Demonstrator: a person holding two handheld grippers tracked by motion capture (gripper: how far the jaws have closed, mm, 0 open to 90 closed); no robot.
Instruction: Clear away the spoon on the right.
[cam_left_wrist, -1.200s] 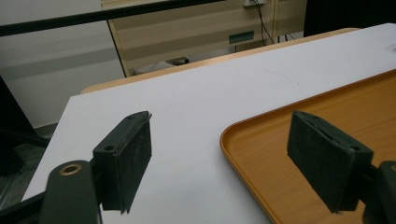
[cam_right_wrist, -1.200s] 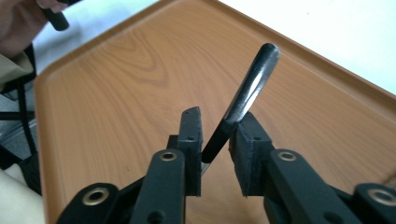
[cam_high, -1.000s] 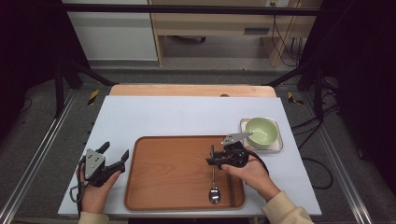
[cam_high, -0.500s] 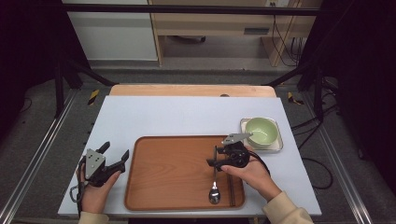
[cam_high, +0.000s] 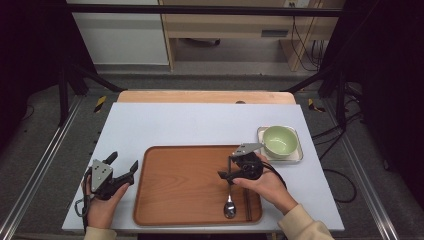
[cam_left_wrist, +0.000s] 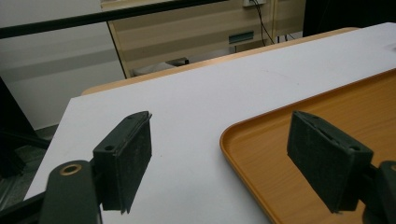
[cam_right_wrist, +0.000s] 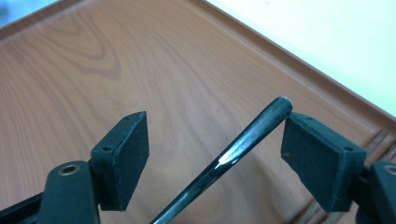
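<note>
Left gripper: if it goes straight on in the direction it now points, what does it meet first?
Probably nothing soon. The left gripper, jaws open, points along the white table, with the tray rim just ahead to one side. It might graze that rim; depth is unclear.

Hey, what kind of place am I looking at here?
Probably a lab recording station, not a dining room: black frame bars and loose cables surround a white table holding a wooden tray, spoon and green bowl.
</note>
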